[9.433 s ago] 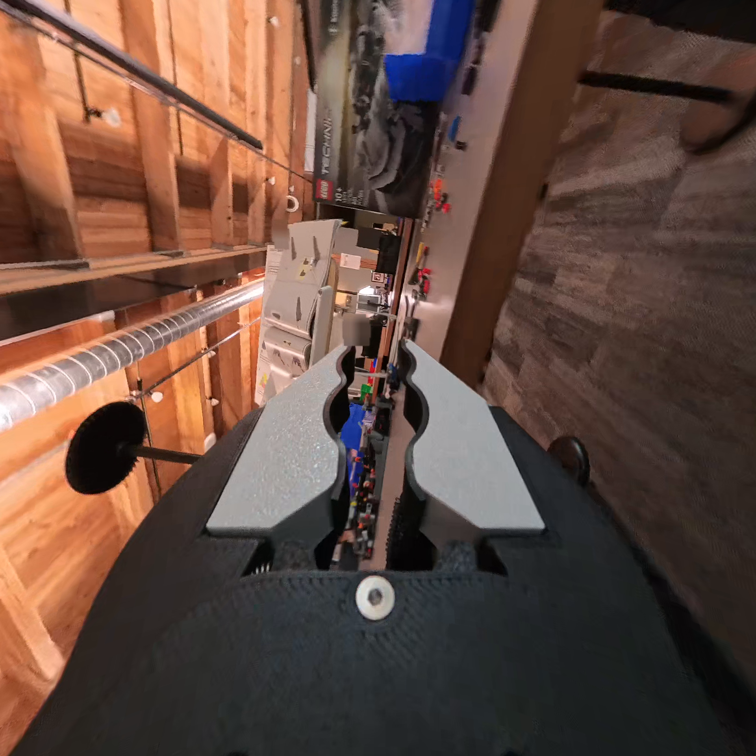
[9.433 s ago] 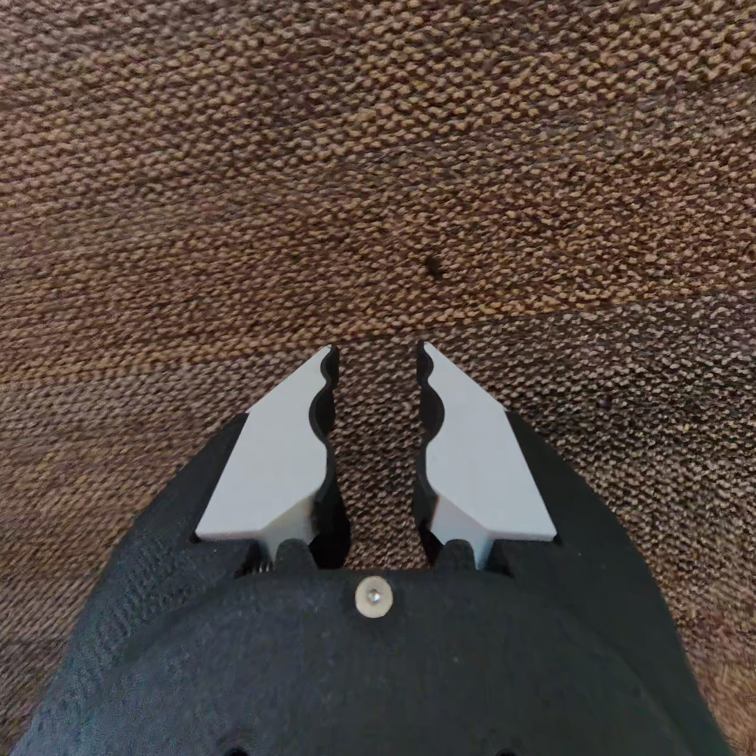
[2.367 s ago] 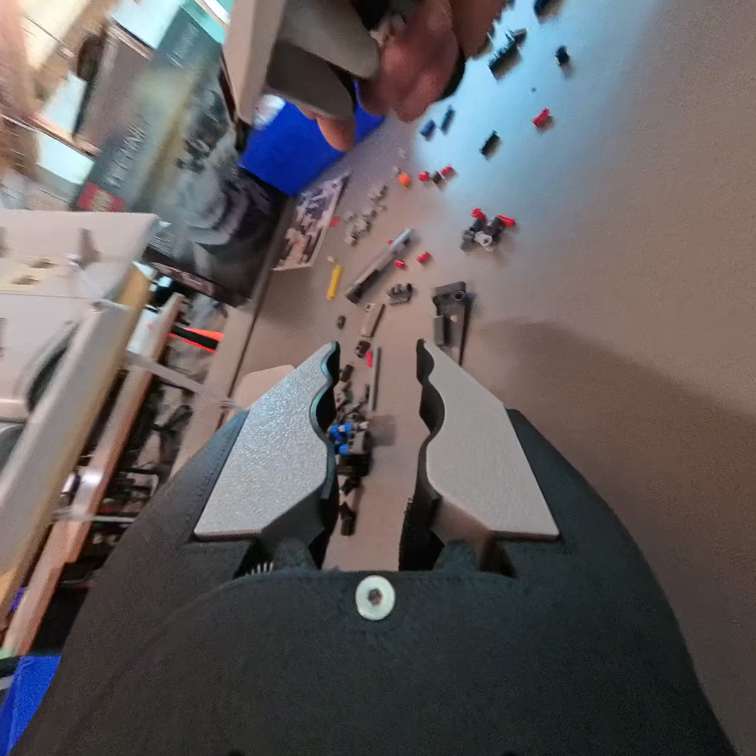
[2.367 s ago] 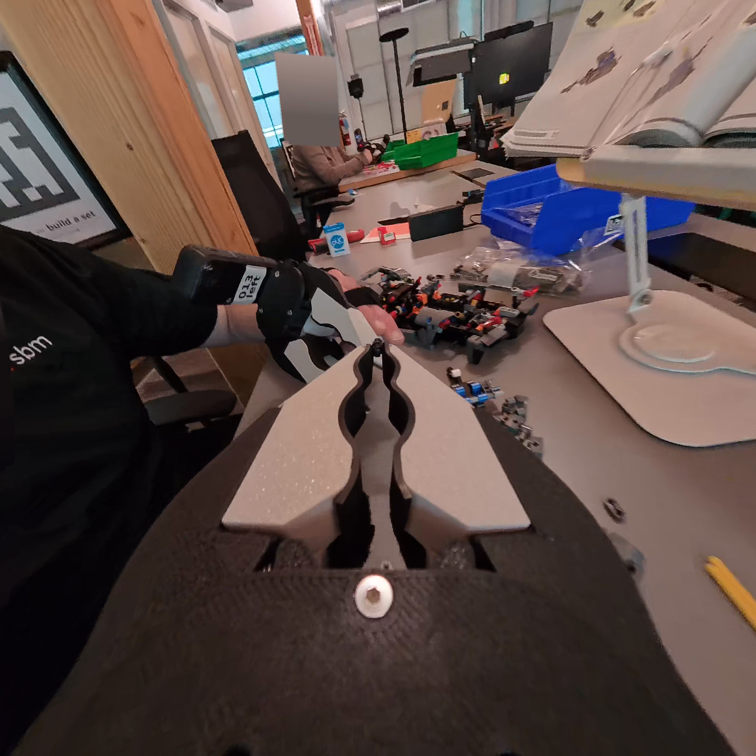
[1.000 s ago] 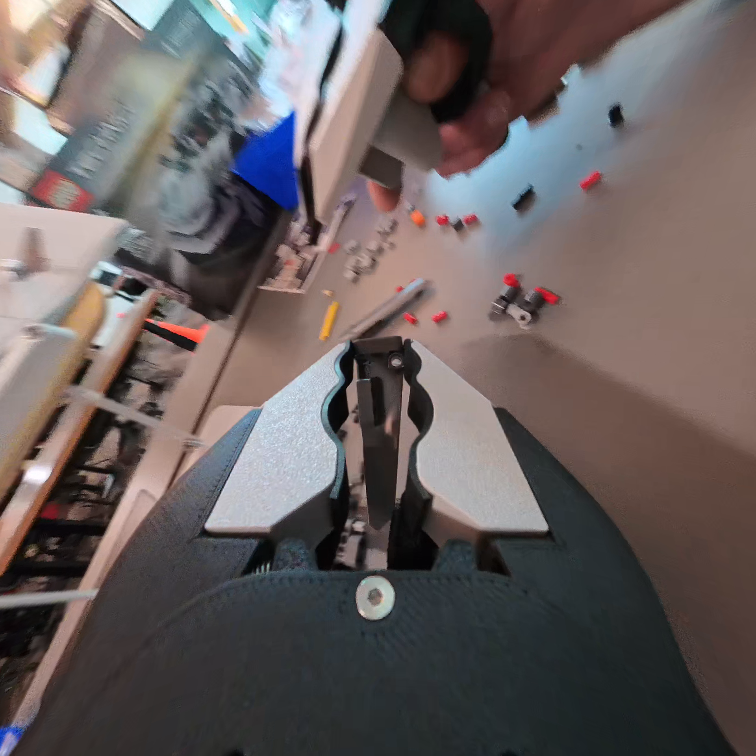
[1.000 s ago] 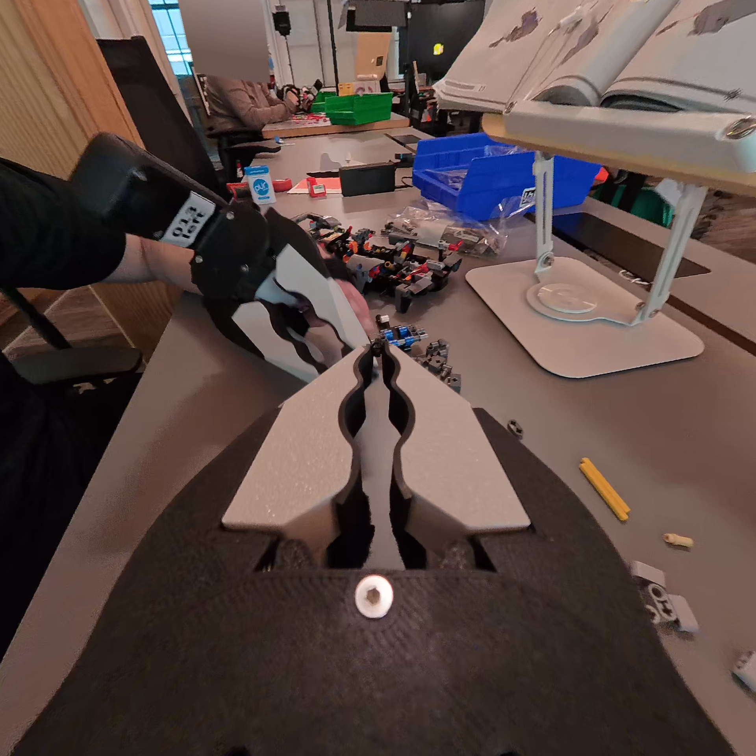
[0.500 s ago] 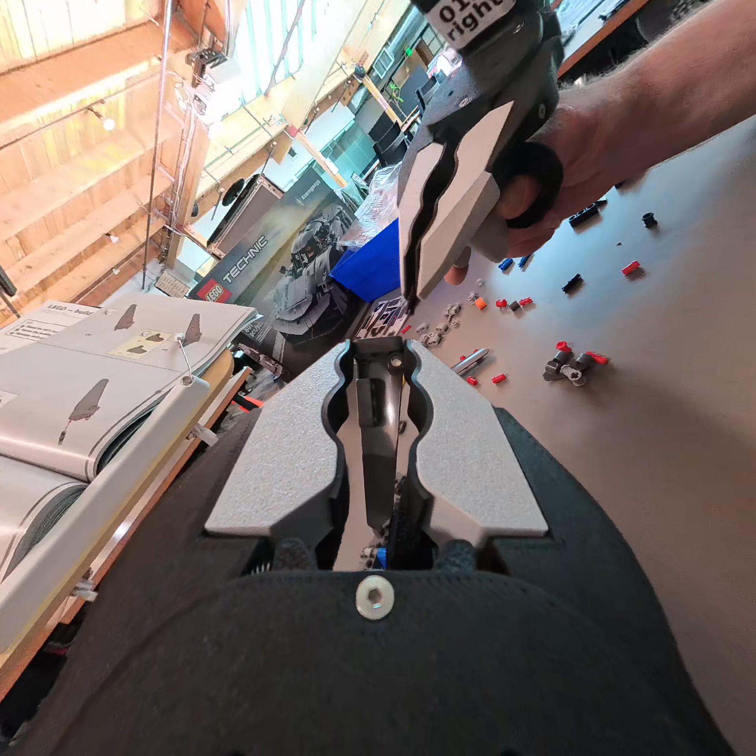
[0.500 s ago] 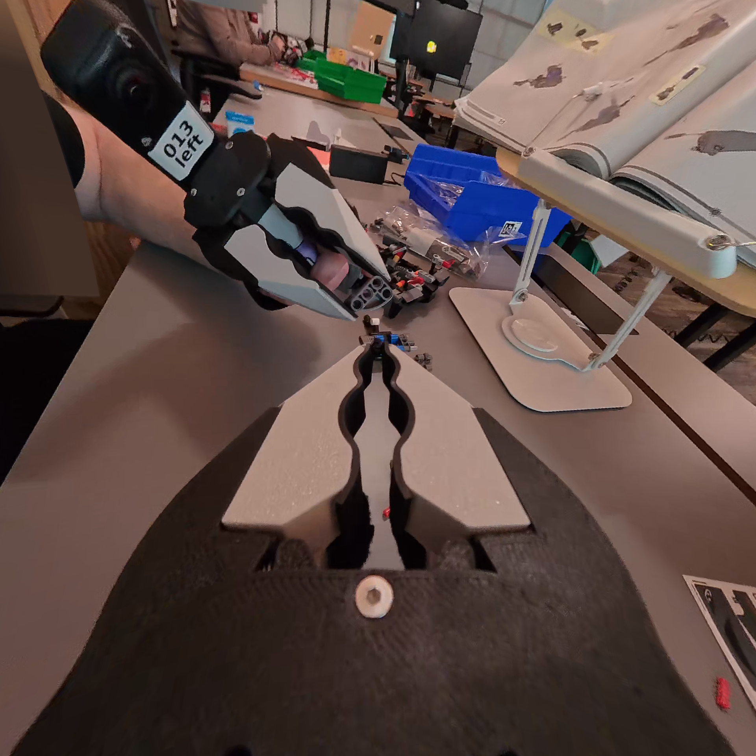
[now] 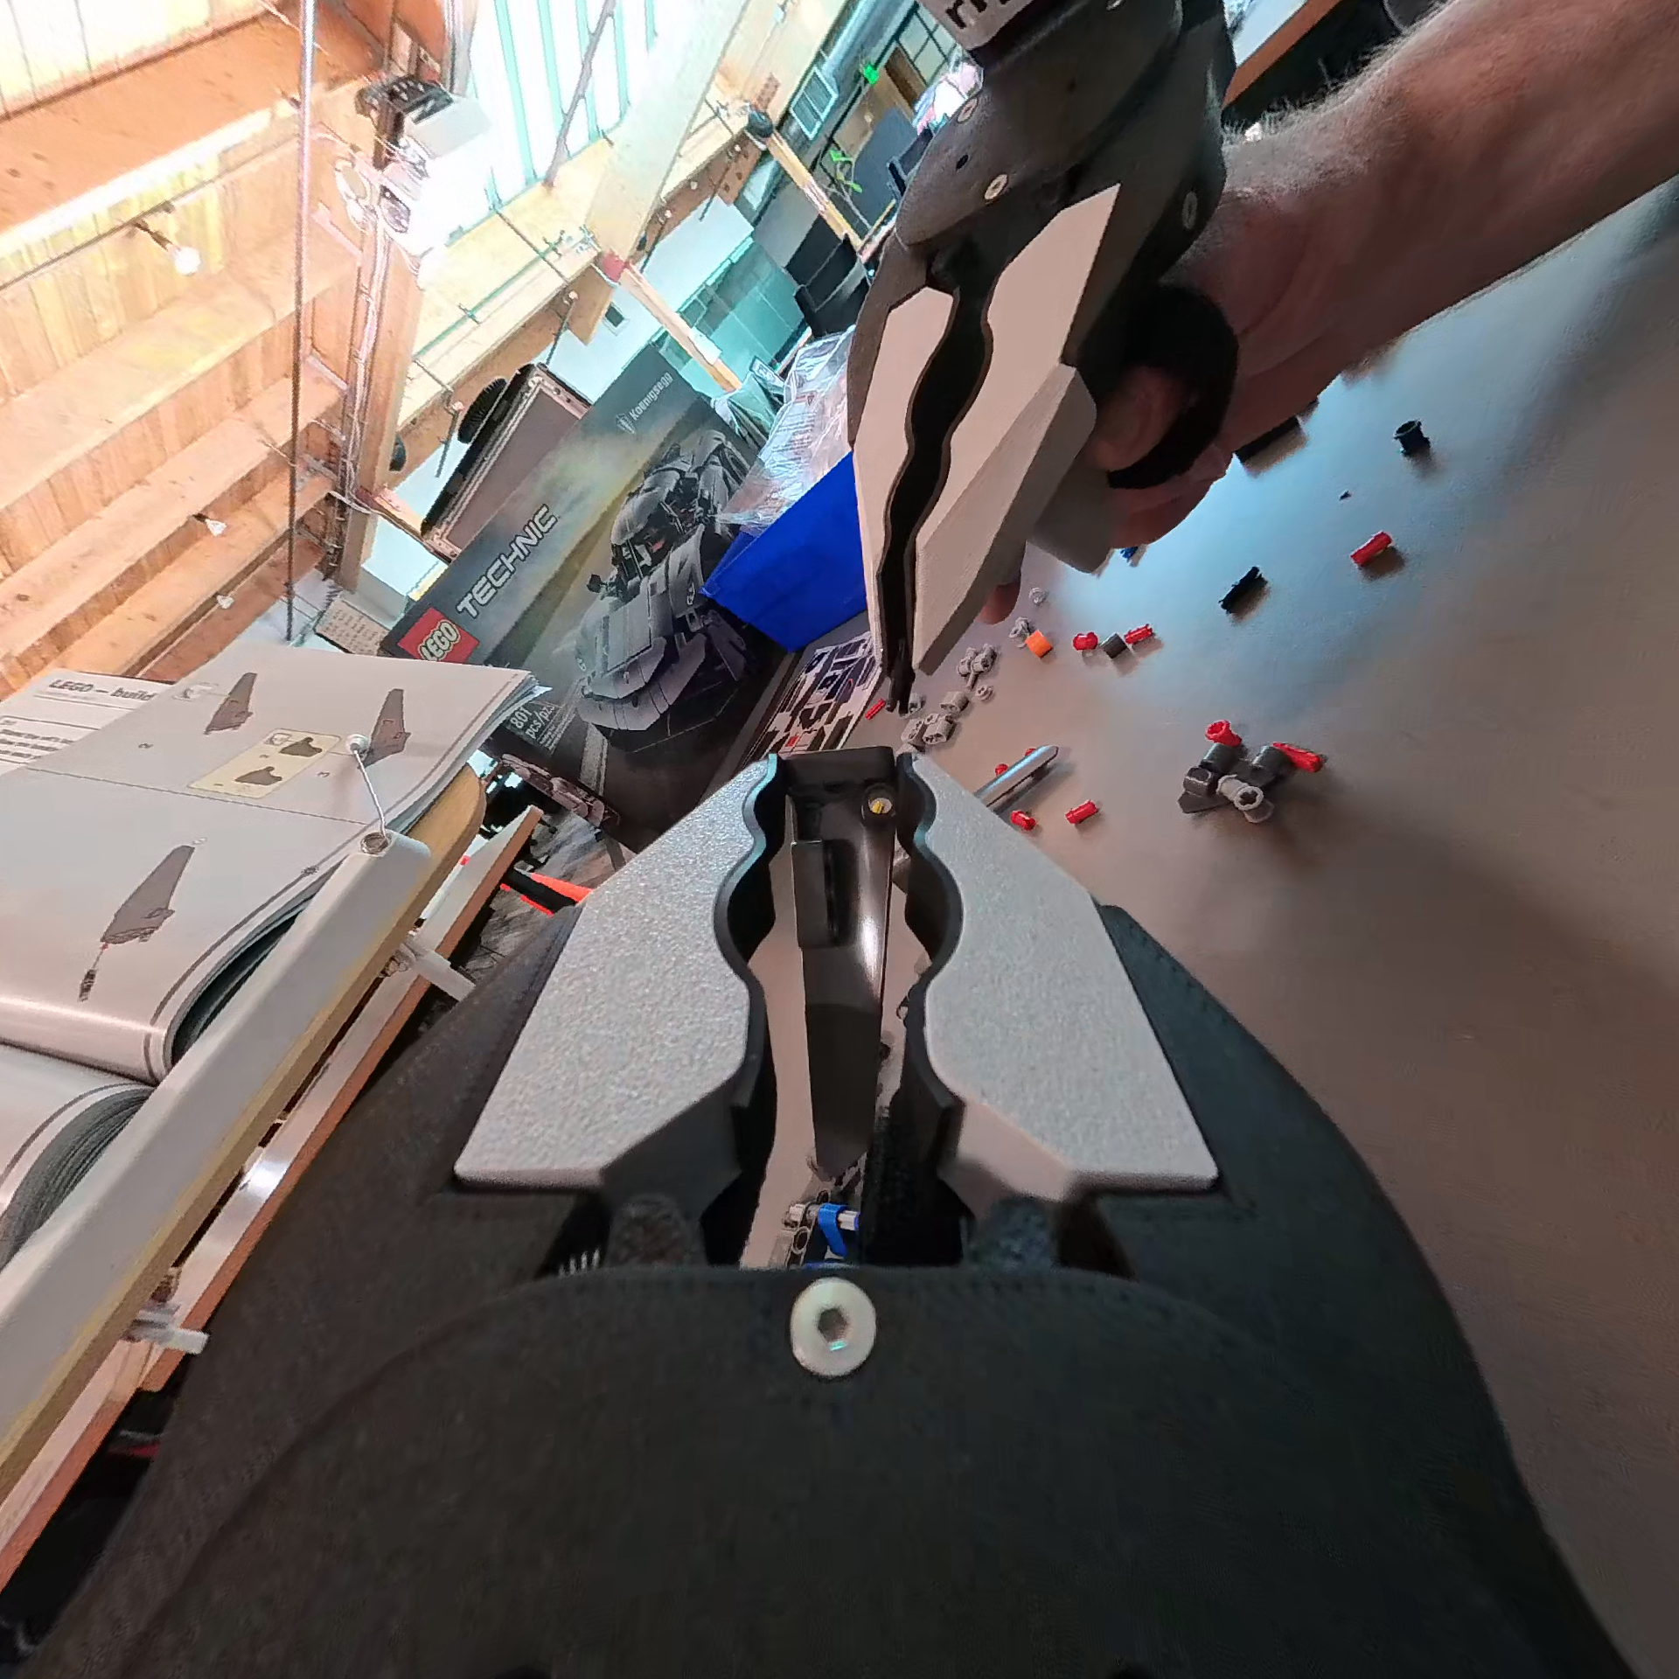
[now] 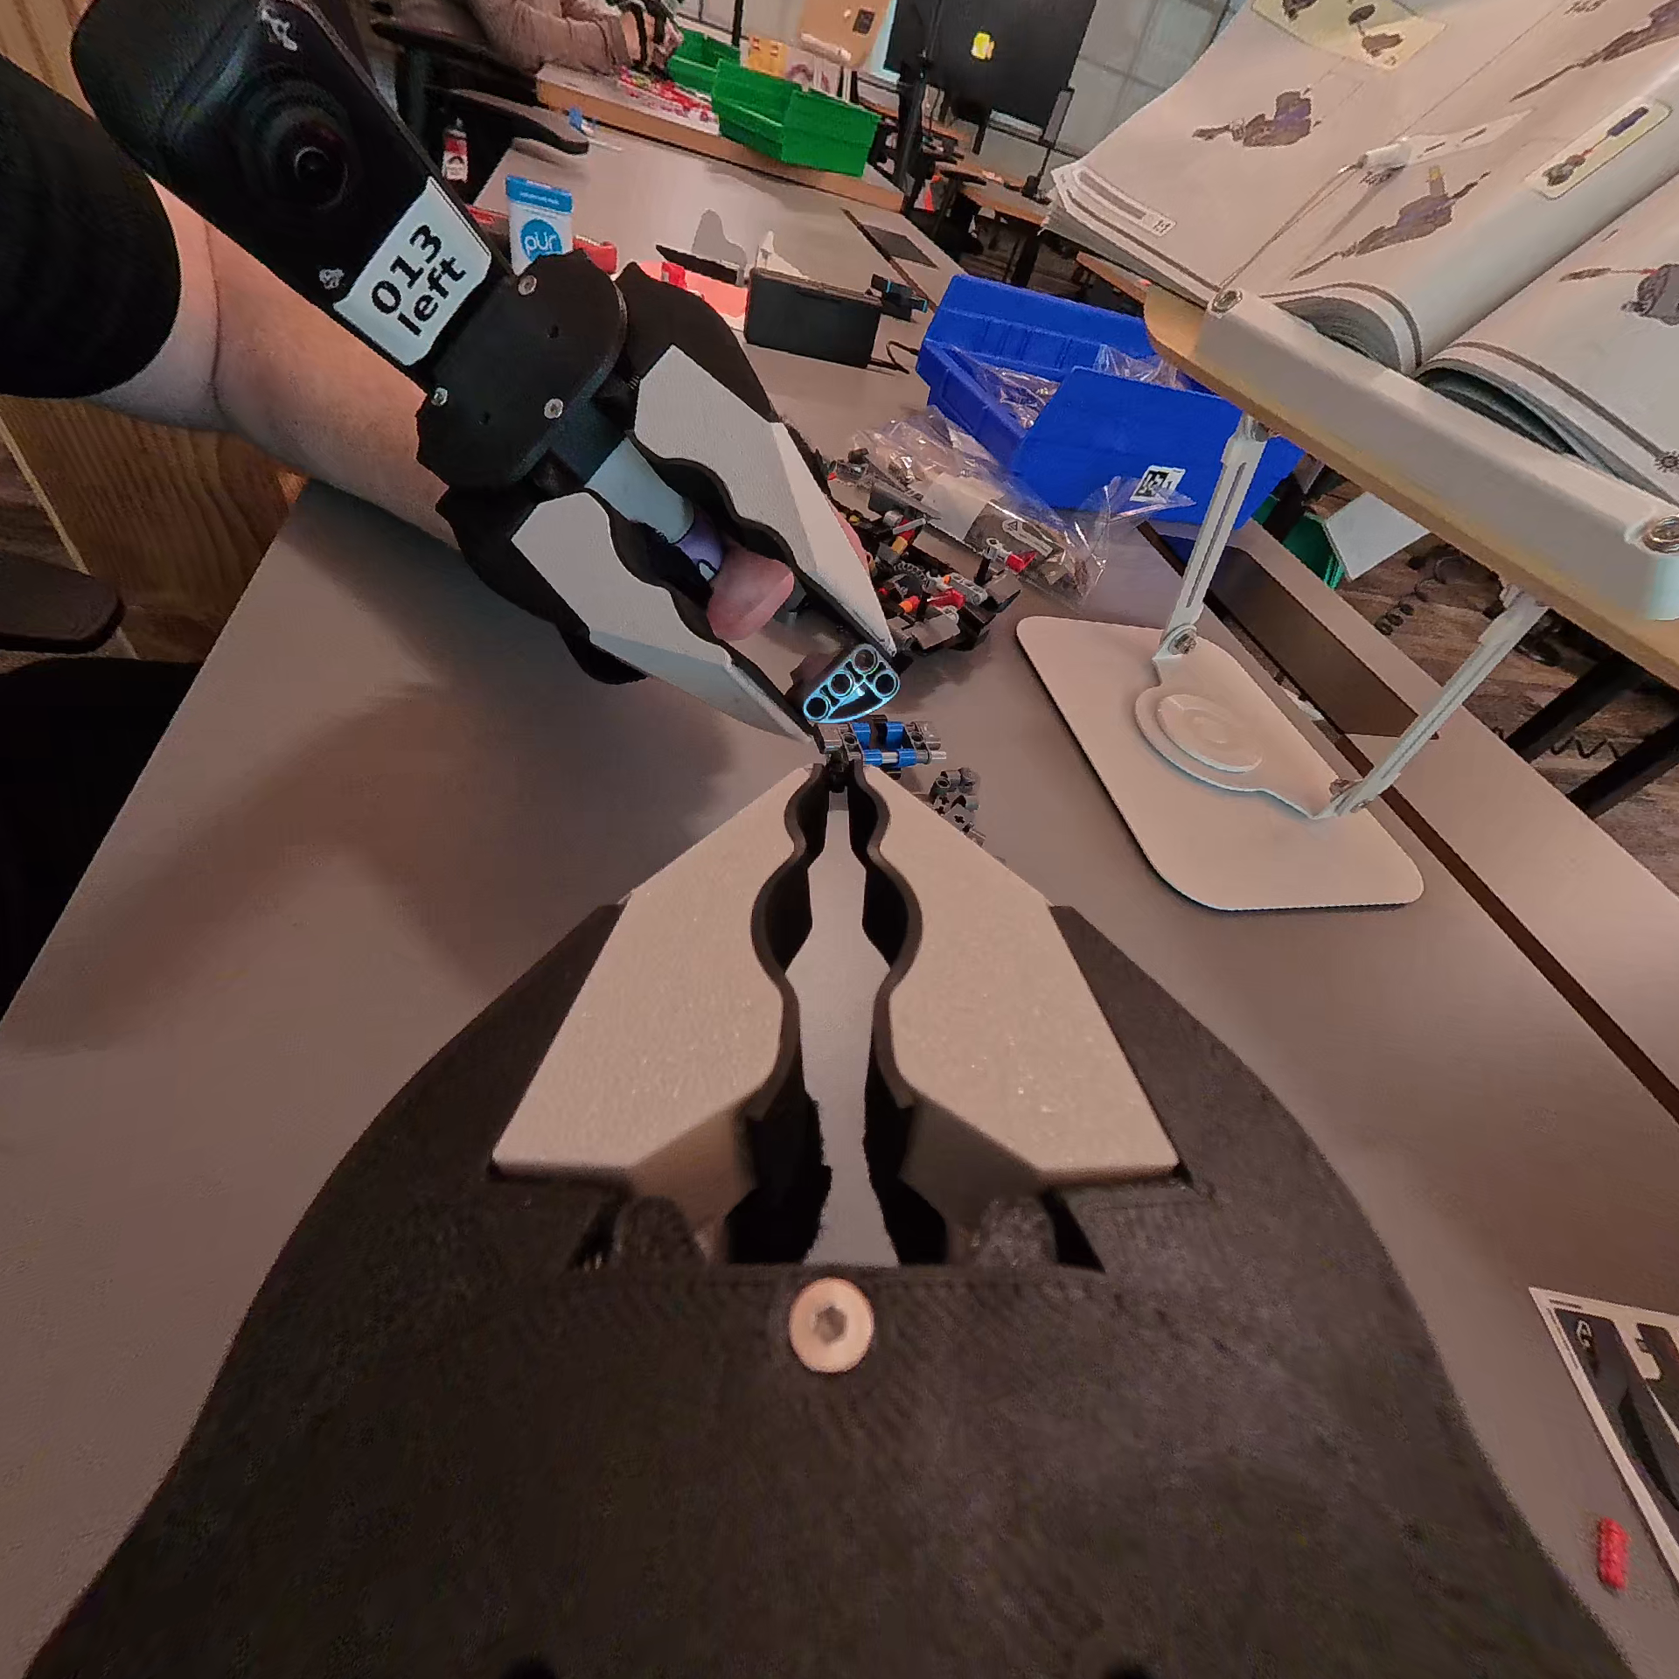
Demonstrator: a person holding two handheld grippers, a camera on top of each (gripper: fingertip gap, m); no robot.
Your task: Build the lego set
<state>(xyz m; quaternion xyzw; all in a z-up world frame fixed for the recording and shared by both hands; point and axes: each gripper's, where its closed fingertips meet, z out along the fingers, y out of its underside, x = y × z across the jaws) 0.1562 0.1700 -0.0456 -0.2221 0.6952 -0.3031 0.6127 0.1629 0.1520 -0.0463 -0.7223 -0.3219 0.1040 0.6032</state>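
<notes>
1. The left tool (image 9: 840, 772) is closed on a dark grey panel piece (image 9: 836, 927), a long tapering Technic part with pin holes at its front end. The piece stands clear of the desk (image 9: 1363, 999), wedged between the two fingers.

2. The right tool (image 10: 838, 779) has its fingers drawn almost together. A tiny dark part, probably a pin (image 10: 836, 772), seems pinched at the very tips, but it is too small to be sure.

3. In the right wrist view the left tool (image 10: 840, 700) hangs just above and behind the right tool's tip, the holed end of the panel piece (image 10: 849, 683) facing it. My reading is that the pin is about to go into one of those holes.

4. Just beyond both tips a small blue and grey subassembly (image 10: 886, 738) lies on the desk. Farther back, a larger partly built black model (image 10: 936, 591) sits near opened plastic bags (image 10: 990, 509) and a blue bin (image 10: 1090, 409).

5. Loose red pins (image 9: 1370, 549), grey connectors (image 9: 1240, 781) and other small parts are scattered toward the far side of the desk. The instruction book (image 10: 1454, 182) is open on its stand (image 10: 1208, 754).

6. Judging by the many loose pieces and unopened bag contents, the build looks early to middling, with most of it left.
</notes>
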